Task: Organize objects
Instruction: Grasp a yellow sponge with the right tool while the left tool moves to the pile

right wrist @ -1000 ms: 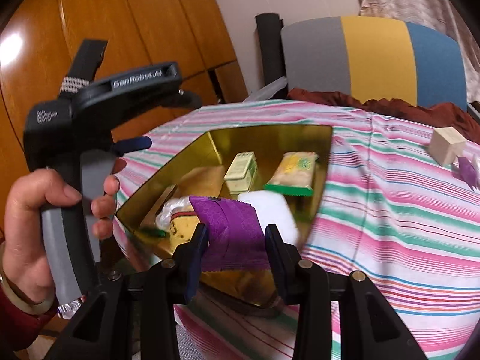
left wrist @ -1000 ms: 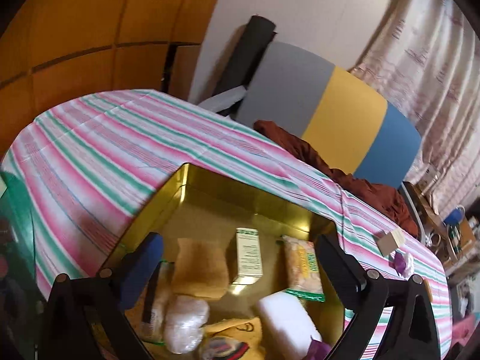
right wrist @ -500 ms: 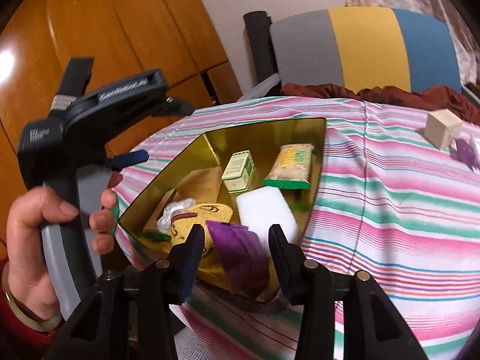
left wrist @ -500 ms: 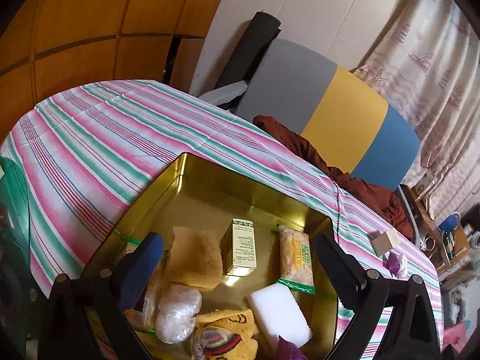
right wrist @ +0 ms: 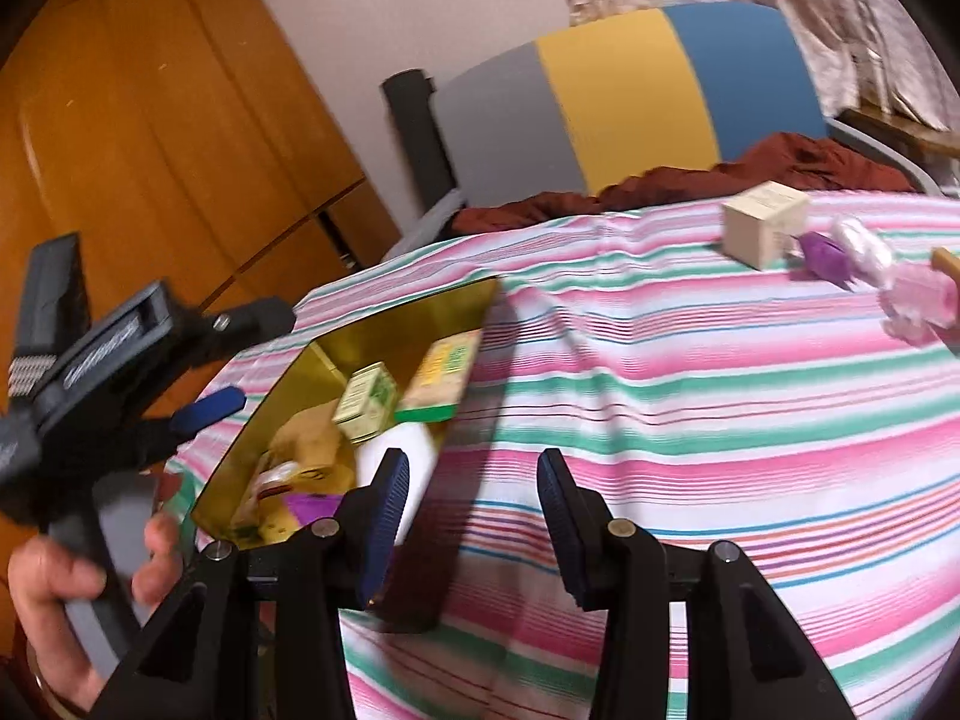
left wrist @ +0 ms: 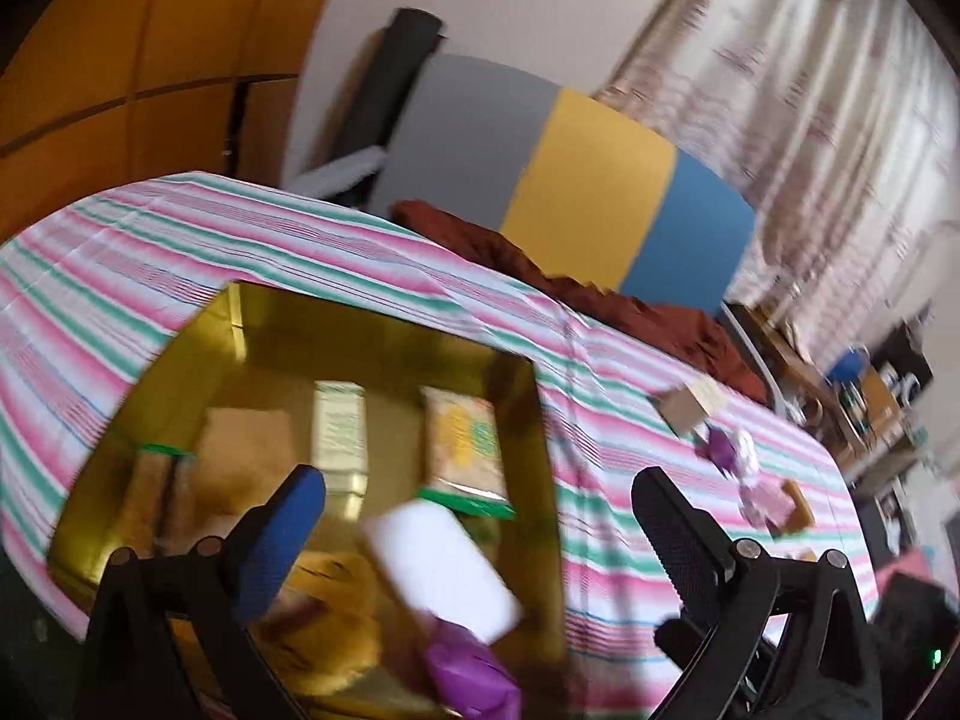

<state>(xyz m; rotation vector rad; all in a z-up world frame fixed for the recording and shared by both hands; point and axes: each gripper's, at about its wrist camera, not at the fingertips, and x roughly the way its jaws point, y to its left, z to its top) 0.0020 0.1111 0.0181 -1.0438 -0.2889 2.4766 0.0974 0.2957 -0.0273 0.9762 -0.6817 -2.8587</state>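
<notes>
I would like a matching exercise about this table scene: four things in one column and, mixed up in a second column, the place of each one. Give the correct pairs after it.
Things:
1. purple packet
2. beige cube box
3. dark red cloth
4. white block

Places:
A. on the striped tablecloth, outside the tray
B. in the gold tray, at its near edge
C. beyond the far edge of the table, in front of the grey, yellow and blue panel
D. in the gold tray, just in front of the yellow-and-green snack pack

Pairs: 1-B, 2-A, 3-C, 4-D

Left tongs (left wrist: 474, 516) wide apart, empty; right tongs (right wrist: 474, 492) parted, empty.
</notes>
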